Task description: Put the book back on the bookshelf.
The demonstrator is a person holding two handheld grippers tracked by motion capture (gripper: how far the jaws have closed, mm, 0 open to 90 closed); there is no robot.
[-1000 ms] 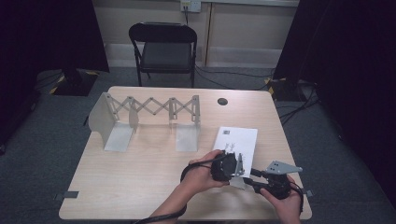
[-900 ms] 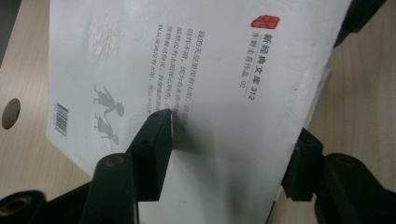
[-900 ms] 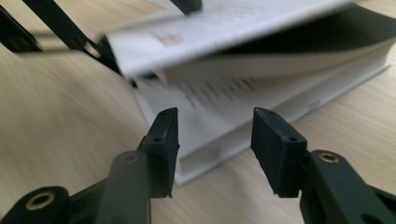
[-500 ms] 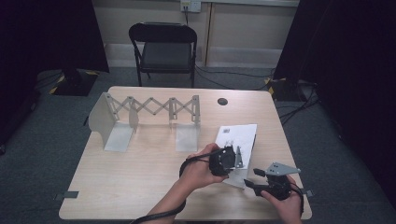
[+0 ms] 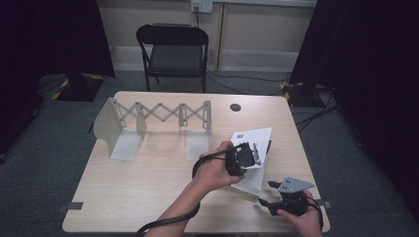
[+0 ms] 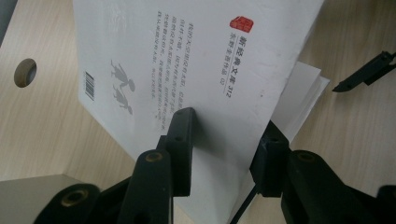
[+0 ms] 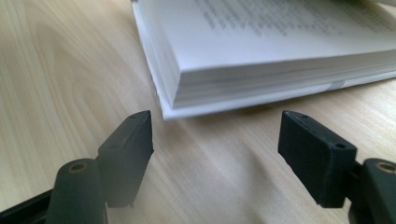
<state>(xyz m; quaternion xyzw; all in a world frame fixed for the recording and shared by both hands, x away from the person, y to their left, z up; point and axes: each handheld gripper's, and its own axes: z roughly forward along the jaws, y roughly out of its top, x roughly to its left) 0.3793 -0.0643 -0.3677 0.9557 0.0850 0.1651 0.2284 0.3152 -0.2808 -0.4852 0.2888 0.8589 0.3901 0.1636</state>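
The book [image 5: 254,148] lay near the table's [image 5: 148,187] right edge, its cover lifted. The left gripper [image 6: 224,140] was pinching that cover tight. The right gripper [image 7: 215,140] had just opened wide, holding nothing

We seem to be in a recording lab: black curtains [image 5: 54,39] hang at ten and two o'clock. Cables [image 5: 316,98] cross the grey carpet, and a folding chair [image 5: 173,52] waits at twelve behind the table [image 5: 148,187].
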